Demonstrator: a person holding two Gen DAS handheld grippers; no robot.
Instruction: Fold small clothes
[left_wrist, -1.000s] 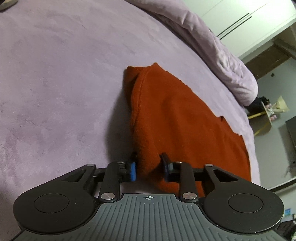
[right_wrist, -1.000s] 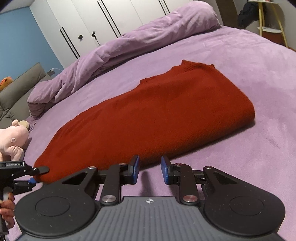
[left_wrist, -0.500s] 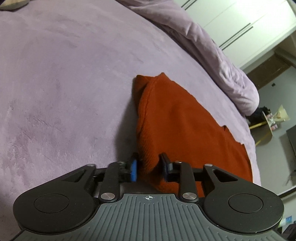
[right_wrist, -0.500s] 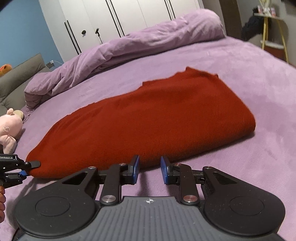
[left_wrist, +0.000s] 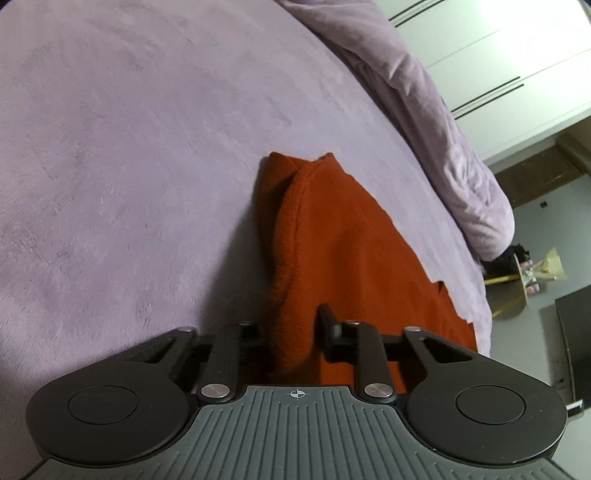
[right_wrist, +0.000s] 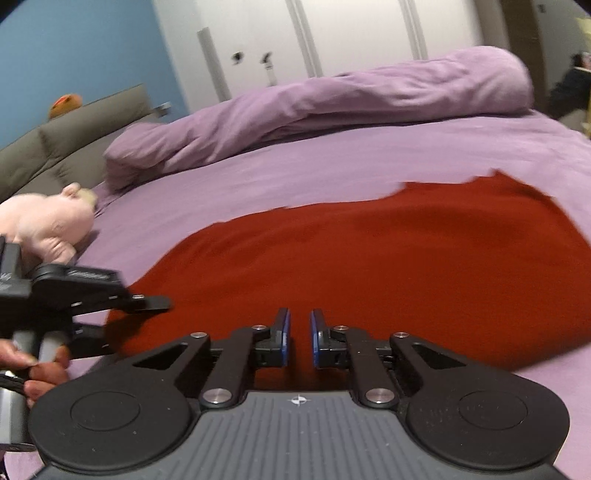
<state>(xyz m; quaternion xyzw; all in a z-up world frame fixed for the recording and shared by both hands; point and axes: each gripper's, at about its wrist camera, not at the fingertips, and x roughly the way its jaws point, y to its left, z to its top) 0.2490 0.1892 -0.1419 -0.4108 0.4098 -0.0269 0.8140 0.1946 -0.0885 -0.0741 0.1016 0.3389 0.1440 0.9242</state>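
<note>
Rust-red knit garment (right_wrist: 369, 273) lies partly folded on the lilac plush bed cover (left_wrist: 129, 166), long edge toward the person, neckline notch at the far side.

Left gripper (left_wrist: 291, 332): a raised fold of the red knit sits between its jaws, which are closing and now press the cloth on both sides. A second ago the same fold stood between them more loosely, with one blue pad showing; that pad is now buried in the fabric. The near corner of the garment bunches up into a ridge here.

Right gripper (right_wrist: 299, 338): a second ago it hung short of the near hem with bare bed cover beneath it. It has since travelled in over the garment, the view blurring with the sweep. Its blue pads (right_wrist: 283, 334) have drawn close and are closing further, a thin gap left; red cloth lies under them, but I cannot tell whether any is caught yet.

In the right view, the left gripper and the hand (right_wrist: 40, 369) bearing it sit at the garment's left end.

Reading: both ends of the near edge are being taken; next likely a lift and carry-over for another fold. Risk: right pinch may take only a single layer, or nothing.

Pink plush toy (right_wrist: 48, 225) and rolled lilac duvet (right_wrist: 332, 107) stay well apart from the work.
</note>
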